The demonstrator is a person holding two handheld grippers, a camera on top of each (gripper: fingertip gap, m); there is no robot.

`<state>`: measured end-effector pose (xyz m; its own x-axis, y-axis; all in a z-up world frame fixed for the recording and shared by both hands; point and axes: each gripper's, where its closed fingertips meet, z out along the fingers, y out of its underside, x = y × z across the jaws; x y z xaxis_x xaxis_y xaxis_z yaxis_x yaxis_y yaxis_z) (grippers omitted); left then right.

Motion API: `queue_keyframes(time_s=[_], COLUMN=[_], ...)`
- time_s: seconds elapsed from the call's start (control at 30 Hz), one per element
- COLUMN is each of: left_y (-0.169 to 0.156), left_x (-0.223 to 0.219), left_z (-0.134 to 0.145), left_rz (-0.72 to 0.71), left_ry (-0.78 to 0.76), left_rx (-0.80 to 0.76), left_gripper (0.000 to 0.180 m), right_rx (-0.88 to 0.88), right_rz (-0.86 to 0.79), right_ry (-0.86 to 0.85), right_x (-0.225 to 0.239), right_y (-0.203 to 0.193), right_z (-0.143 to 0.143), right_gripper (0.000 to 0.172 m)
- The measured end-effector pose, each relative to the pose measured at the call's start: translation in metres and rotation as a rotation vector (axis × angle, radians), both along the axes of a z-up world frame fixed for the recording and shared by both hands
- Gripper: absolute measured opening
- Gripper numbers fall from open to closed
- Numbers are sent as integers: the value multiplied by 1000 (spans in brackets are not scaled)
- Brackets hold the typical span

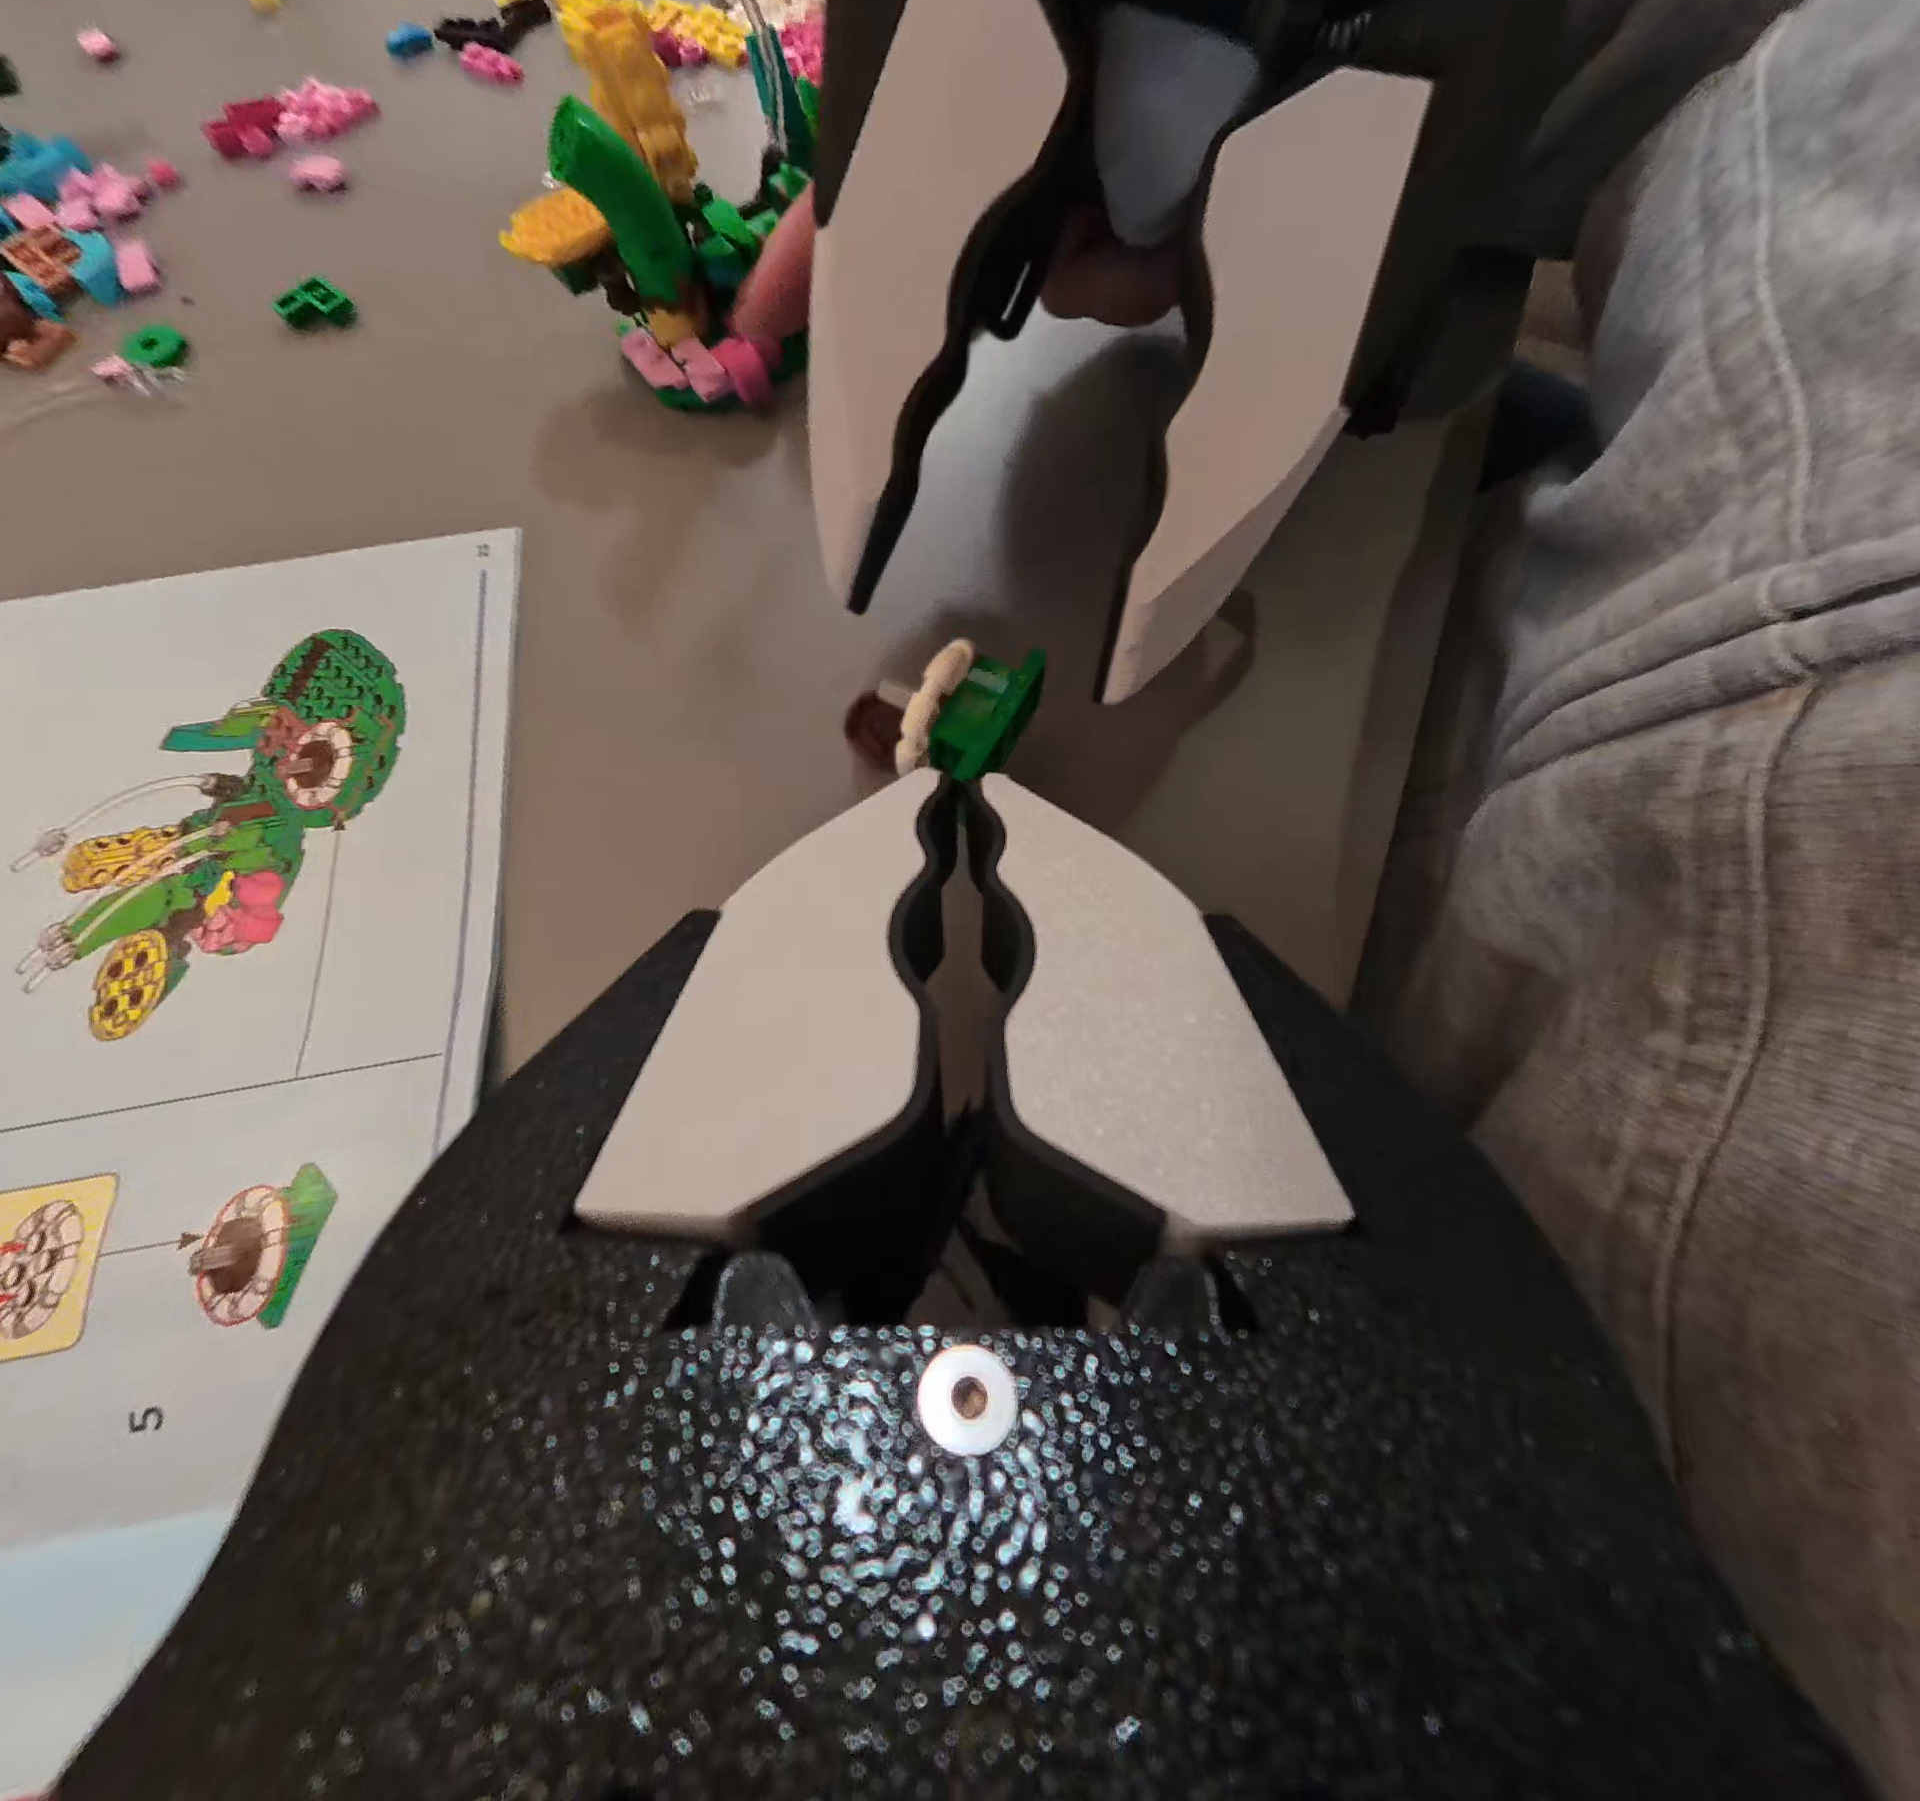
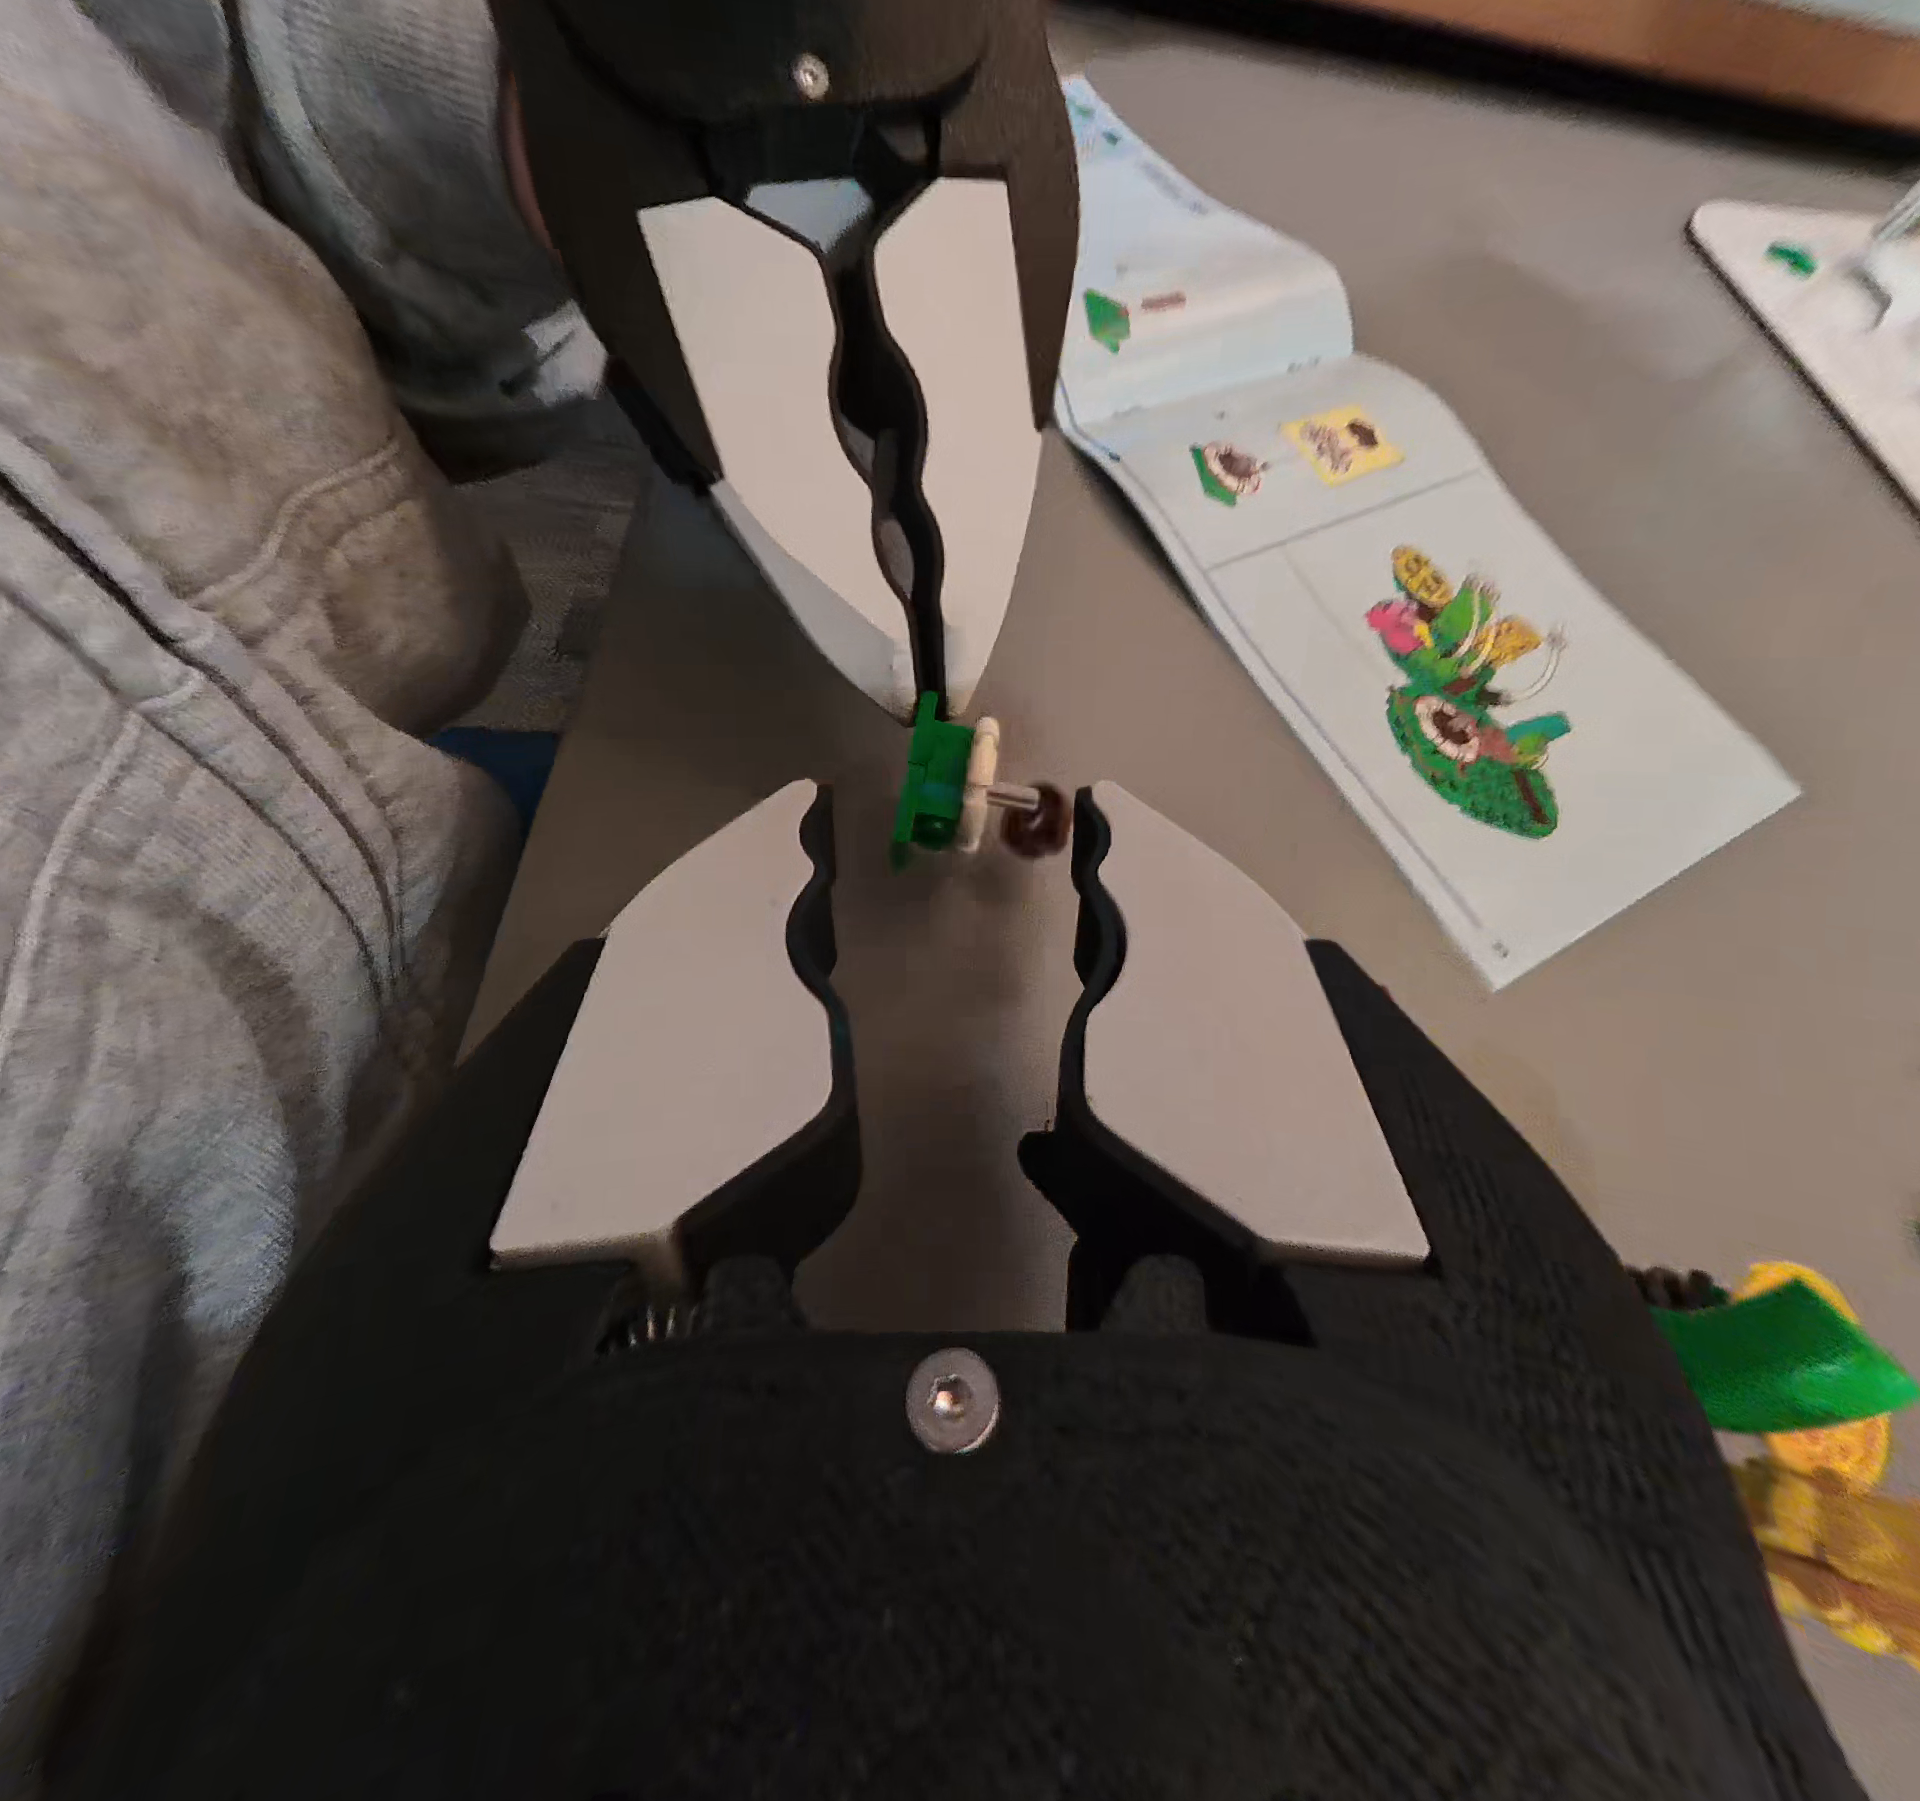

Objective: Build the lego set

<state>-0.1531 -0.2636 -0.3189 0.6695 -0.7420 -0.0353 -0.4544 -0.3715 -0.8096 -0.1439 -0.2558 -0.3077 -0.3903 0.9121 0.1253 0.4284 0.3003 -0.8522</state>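
Left wrist view: we are seeing the left gripper [image 1: 958, 783] pinching the edge of a small green brick piece [image 1: 982, 717], fingers pressed together on it. A cream flower part [image 1: 930, 707] and a brown stud [image 1: 871, 721] are sitting on the piece's far side. The right gripper [image 1: 982, 650] is hanging spread just above it. An instruction booklet [image 1: 239, 816] is lying on the grey table [image 1: 644, 525], w/ loose bricks [image 1: 281, 125] further back.

Right wrist view: we are seeing the right gripper [image 2: 951, 811] spread wide, the piece [image 2: 930, 785] standing between its fingers, not pinched. The booklet [image 2: 1455, 629] is lying beside.
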Motion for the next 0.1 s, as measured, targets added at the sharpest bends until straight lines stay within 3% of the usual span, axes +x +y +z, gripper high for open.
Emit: queue_keyframes(time_s=[0.03,0.1], left_y=[-1,-1], left_x=[2,4], left_z=[-2,-6], left_rz=[-6,-6], left_ry=[5,6], left_rx=[-11,-24], left_gripper=[2,2], right_rx=[-11,-37], right_rz=[-10,-8], right_ry=[-17,-49], right_x=[0,0], right_y=[1,1], right_z=[-4,-10], right_gripper=[43,44])
